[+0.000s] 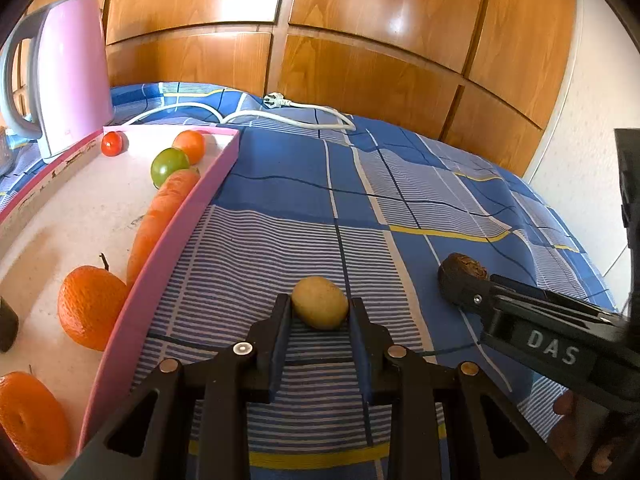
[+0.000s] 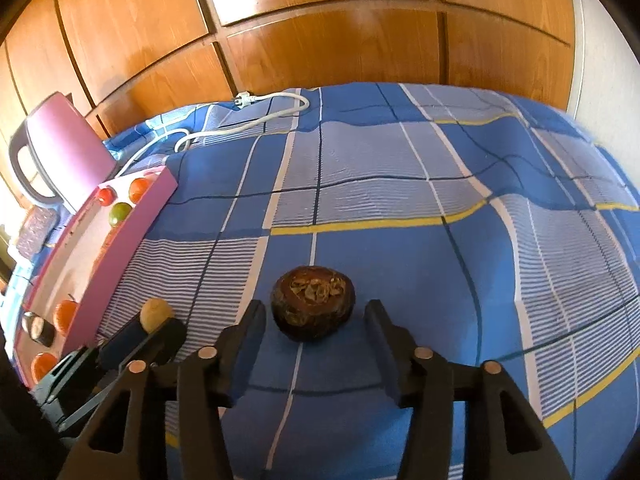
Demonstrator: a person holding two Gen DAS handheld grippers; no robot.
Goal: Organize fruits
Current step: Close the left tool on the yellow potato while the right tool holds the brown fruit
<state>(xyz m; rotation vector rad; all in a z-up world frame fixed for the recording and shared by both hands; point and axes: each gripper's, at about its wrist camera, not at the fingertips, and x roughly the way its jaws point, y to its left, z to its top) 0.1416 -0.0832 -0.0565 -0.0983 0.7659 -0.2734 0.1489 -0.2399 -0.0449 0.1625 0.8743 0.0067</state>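
Note:
A small yellow-brown fruit lies on the blue checked cloth, right between the fingertips of my left gripper; the jaws stand either side of it, close but not clearly clamped. It also shows in the right wrist view. A dark brown wrinkled fruit lies just ahead of my open right gripper, with gaps on both sides. It shows in the left wrist view too. A pink tray at left holds oranges, a carrot, a green fruit and a red tomato.
A pink kettle stands behind the tray at far left. A white power cord and plug lies along the cloth's far edge. Wooden wardrobe panels rise behind. A dark object lies in the tray's near end.

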